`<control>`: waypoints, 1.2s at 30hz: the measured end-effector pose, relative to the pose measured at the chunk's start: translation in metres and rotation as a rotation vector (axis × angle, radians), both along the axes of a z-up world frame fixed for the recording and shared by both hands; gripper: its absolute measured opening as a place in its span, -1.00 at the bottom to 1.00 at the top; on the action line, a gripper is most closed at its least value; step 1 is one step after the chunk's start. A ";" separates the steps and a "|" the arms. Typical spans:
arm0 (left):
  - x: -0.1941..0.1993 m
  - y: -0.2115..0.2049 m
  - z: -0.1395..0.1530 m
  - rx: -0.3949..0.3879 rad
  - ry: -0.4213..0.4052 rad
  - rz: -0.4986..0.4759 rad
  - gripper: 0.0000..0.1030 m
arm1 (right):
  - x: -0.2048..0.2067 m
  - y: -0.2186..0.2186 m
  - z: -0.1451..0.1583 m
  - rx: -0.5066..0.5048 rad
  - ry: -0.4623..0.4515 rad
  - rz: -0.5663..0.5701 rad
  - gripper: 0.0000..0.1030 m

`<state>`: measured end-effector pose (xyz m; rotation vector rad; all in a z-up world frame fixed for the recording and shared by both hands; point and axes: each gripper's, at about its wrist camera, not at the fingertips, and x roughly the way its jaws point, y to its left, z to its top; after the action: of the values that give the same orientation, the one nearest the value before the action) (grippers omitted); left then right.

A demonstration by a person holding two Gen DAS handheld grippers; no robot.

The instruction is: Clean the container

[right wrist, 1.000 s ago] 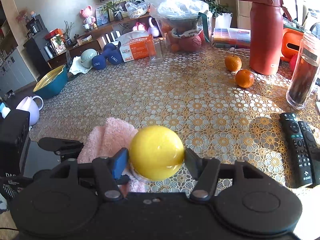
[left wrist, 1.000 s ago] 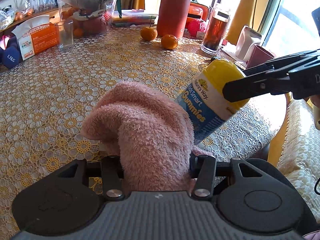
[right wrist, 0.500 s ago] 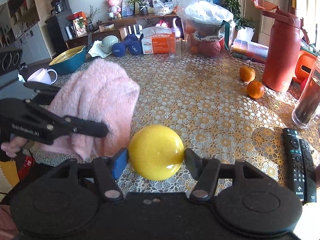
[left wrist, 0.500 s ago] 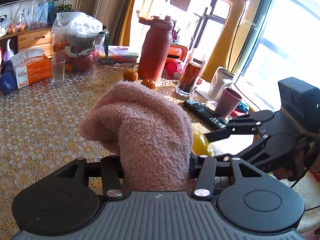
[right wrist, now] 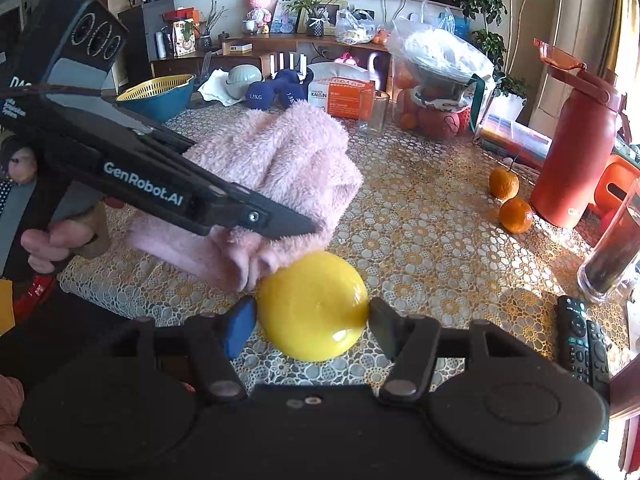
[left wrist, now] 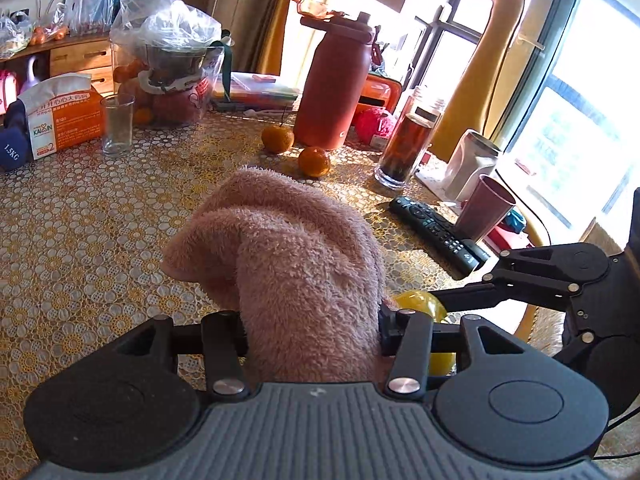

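Lifted off the table now, my right gripper point(right wrist: 312, 316) clamps the yellow-capped bottle point(right wrist: 312, 304), left gripper point(left wrist: 312, 320) clamps the towel point(left wrist: 288, 248) touching it; wipe firmly, bottle steady.

Each wrist camera looks closely along its own fingers over the table point(left wrist: 80, 240), both sharing the pink towel point(left wrist: 296, 264).

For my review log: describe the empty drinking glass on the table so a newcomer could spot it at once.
Start at the tall red bottle at the back of the lace-covered table and look left past the plastic-wrapped fruit jar. The clear glass stands upright just right of the orange tissue box. It alone is transparent and empty.
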<state>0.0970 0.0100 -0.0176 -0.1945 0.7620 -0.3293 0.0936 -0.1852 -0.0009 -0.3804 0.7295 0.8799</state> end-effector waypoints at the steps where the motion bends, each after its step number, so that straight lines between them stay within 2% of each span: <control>1: 0.002 0.002 -0.003 0.001 0.008 0.007 -0.04 | 0.000 0.001 0.000 -0.001 -0.005 0.003 0.18; 4: 0.005 0.009 -0.011 0.002 0.023 0.024 -0.04 | 0.000 0.002 -0.001 0.001 -0.012 0.008 0.18; 8: 0.009 0.011 -0.023 0.056 0.037 0.039 -0.05 | 0.002 0.003 0.000 0.007 -0.009 0.008 0.18; 12: 0.009 0.018 -0.034 0.068 0.060 0.051 -0.05 | 0.006 0.002 0.000 0.017 0.002 0.003 0.18; 18: -0.004 0.018 -0.049 0.171 0.087 0.029 -0.04 | 0.012 0.006 0.001 0.033 0.023 -0.013 0.18; 26: -0.044 0.002 -0.043 0.275 0.020 -0.038 -0.04 | 0.015 0.018 0.004 0.018 0.025 -0.037 0.18; 33: -0.082 -0.019 -0.023 0.284 -0.071 -0.160 -0.04 | 0.019 0.028 0.005 0.013 0.033 -0.047 0.18; 36: -0.082 -0.033 -0.024 0.301 -0.071 -0.193 -0.04 | 0.018 0.030 0.006 0.012 0.035 -0.048 0.18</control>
<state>0.0146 -0.0231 -0.0414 0.1747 0.7515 -0.3969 0.1115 -0.1556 0.0049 -0.3364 0.7624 0.8467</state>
